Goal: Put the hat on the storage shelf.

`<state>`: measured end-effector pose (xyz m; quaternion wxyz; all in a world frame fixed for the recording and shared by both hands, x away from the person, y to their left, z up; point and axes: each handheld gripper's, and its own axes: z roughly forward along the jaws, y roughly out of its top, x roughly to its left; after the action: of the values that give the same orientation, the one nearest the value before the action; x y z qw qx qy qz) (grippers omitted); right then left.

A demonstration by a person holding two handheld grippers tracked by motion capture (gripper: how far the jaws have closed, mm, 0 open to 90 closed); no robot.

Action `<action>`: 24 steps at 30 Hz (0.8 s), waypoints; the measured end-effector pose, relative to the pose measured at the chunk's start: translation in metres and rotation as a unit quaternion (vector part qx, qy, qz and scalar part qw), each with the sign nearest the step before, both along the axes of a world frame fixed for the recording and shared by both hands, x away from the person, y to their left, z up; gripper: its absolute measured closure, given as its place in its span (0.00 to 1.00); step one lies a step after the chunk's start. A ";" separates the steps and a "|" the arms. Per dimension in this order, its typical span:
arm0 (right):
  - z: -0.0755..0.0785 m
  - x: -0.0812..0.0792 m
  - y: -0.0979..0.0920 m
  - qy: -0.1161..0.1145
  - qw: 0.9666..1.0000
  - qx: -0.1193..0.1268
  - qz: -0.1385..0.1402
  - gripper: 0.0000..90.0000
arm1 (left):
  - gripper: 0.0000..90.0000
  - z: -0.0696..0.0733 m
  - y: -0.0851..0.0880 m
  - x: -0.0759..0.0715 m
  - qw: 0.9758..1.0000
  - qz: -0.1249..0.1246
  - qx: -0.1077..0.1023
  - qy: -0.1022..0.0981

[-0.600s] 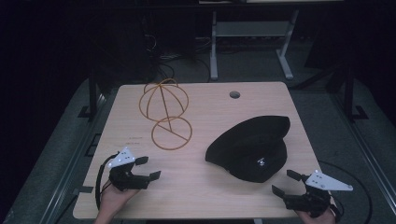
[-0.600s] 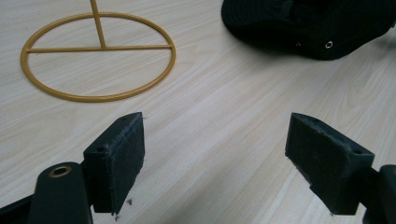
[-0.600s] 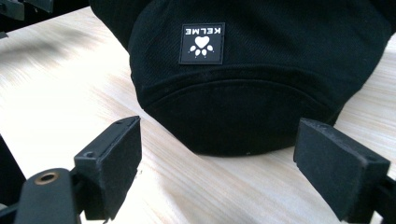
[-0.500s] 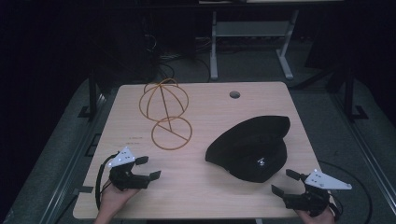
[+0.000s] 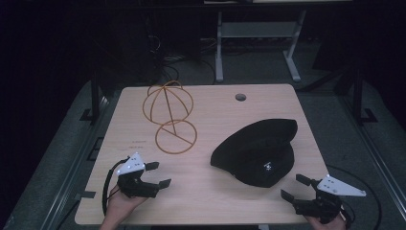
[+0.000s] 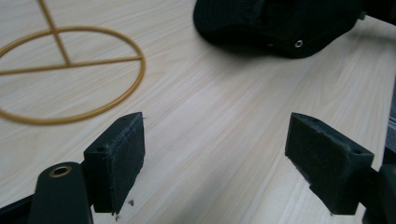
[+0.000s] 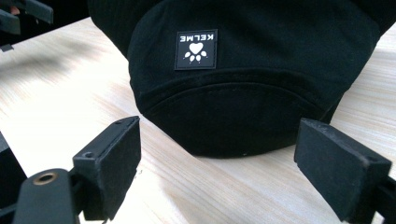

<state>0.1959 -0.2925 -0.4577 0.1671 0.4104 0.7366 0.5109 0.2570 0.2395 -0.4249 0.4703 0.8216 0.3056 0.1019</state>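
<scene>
While both grippers, left (image 5: pixel 160 174) and right (image 5: pixel 296 188), gape wide and empty, a black cap (image 5: pixel 258 151) lies flat. Its soft brim may slide from the right jaws, judging by the smooth table (image 5: pixel 210 196).

Cap (image 5: pixel 256 151): black all over, small square black patch (image 7: pixel 196 49) on front with white paw print and white lettering. One small silver eyelet (image 6: pixel 299 44) on its side.
Wire stand (image 5: pixel 170 115): mustard yellow, plain, no pattern.
Worktop (image 5: pixel 210 191): pale wood with fine lengthwise grain, one dark grey round hole (image 5: pixel 240 97) near far edge.
Left gripper (image 5: pixel 158 174): black body and black pads, light grey plate on top with white dots; brass-coloured ring in the jaw arm.
Right gripper (image 5: pixel 294 187): same black, same light grey plate.
Floor (image 5: pixel 62 158): dull grey. Frame (image 5: pixel 258 38) behind worktop: light grey.
</scene>
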 end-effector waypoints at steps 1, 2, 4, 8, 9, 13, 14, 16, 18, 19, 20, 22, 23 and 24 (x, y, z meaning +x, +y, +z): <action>0.000 0.000 0.000 0.001 1.000 -0.001 0.001 0.16 | 0.22 0.000 -0.002 0.000 1.000 -0.003 0.002 0.000; 0.000 0.000 0.000 0.002 1.000 -0.001 0.001 0.16 | 0.22 0.001 -0.004 0.000 1.000 -0.006 0.003 0.000; -0.001 0.000 -0.001 0.002 1.000 0.000 0.001 0.16 | 0.22 0.001 -0.007 0.000 1.000 -0.010 0.001 0.002; 0.000 0.000 -0.001 0.002 1.000 0.000 0.001 0.16 | 0.22 0.002 -0.013 0.001 1.000 -0.020 0.002 0.001; 0.000 0.000 -0.001 0.002 1.000 0.000 0.001 0.16 | 0.22 0.002 -0.013 0.001 1.000 -0.020 0.002 0.001; 0.000 0.000 -0.001 0.004 1.000 0.004 0.001 0.16 | 0.22 0.004 -0.018 0.002 1.000 -0.028 0.001 -0.001; -0.001 0.000 -0.001 0.002 1.000 0.001 0.003 0.16 | 0.22 0.005 -0.020 0.002 1.000 -0.030 0.002 -0.001; 0.000 0.000 -0.001 0.003 1.000 0.000 0.003 0.16 | 0.22 0.007 -0.024 0.003 0.999 -0.035 0.001 -0.001; 0.001 0.000 -0.002 -0.001 1.000 0.005 0.001 0.16 | 0.22 0.009 -0.028 0.003 0.999 -0.041 -0.005 -0.001; 0.001 0.000 -0.002 -0.001 1.000 0.005 0.001 0.16 | 0.22 0.010 -0.030 0.004 0.999 -0.046 -0.003 0.000; 0.001 0.000 -0.003 -0.002 1.000 0.006 0.000 0.16 | 0.22 0.010 -0.033 0.004 0.999 -0.048 -0.001 -0.001; 0.000 0.000 -0.003 0.001 1.000 0.004 0.001 0.16 | 0.22 0.012 -0.037 0.005 0.999 -0.054 0.002 -0.003; 0.000 -0.001 -0.003 0.001 1.000 0.004 0.001 0.16 | 0.22 0.012 -0.039 0.005 0.998 -0.056 0.001 -0.001; 0.000 -0.001 -0.003 0.001 1.000 0.004 0.001 0.16 | 0.22 0.013 -0.042 0.006 0.998 -0.060 0.002 -0.001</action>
<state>0.1952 -0.2957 -0.4579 0.1641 0.4106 0.7350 0.5141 0.2631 0.1979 -0.4120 0.4747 0.8390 0.2553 0.0753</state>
